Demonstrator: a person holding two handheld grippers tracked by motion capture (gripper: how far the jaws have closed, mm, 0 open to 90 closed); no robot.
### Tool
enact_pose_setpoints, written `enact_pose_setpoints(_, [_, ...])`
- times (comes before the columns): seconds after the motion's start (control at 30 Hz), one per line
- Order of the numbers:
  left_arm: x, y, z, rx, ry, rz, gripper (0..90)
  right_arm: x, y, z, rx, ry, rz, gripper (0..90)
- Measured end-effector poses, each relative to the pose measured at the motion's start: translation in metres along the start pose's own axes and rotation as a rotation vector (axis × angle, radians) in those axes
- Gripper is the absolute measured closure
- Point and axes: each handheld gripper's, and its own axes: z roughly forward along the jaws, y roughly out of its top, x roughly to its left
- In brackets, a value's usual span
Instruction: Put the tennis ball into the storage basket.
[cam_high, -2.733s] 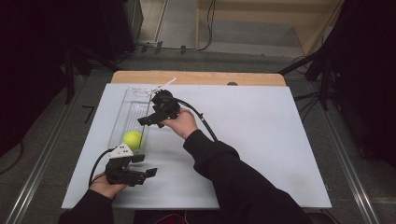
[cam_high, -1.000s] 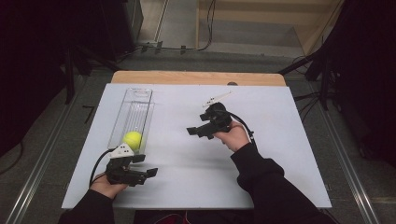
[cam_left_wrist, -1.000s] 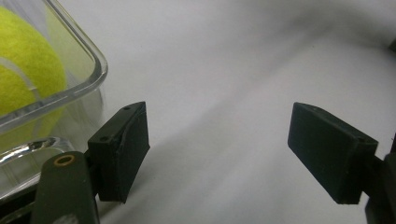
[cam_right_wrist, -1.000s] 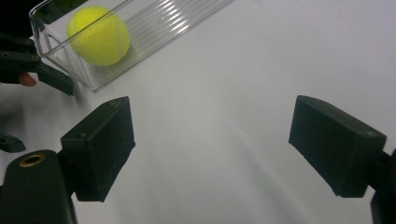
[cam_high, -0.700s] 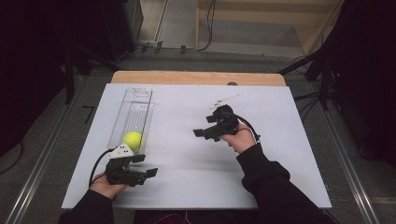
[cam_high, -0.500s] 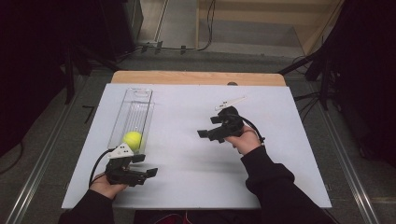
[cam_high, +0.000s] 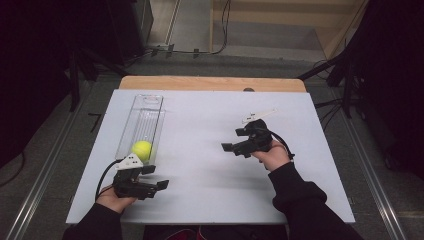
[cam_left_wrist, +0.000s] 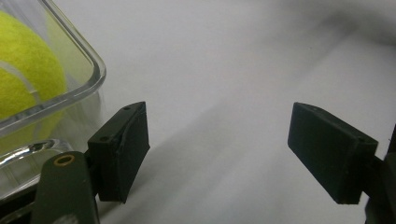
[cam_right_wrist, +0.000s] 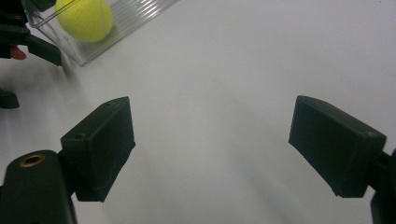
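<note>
The ball (cam_high: 141, 149) is lying at the near end of the clear box (cam_high: 146, 111) (left side of the table (cam_high: 200, 130)). Just beside that end, the left gripper (cam_high: 159, 185) is resting, jaws spread and empty. Well apart, the right gripper (cam_high: 234, 148) is hovering over bare table, jaws spread, gripping nothing.

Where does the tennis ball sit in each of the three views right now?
High view: the tennis ball lies at the near end of the clear tray, left of centre, just above the left tongs.
Left gripper view: at the far left edge, behind the tray's rounded corner.
Right gripper view: top left, inside the tray.
Shared landmark: the clear tray's near end wall.
</note>
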Motion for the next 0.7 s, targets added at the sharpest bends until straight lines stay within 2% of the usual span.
enact_pose_setpoints(0.7, [0.000,0.000,-0.001,-0.004,0.000,0.003,21.0,-0.004,-0.038,-0.018,0.001,-0.034,0.026,12.4])
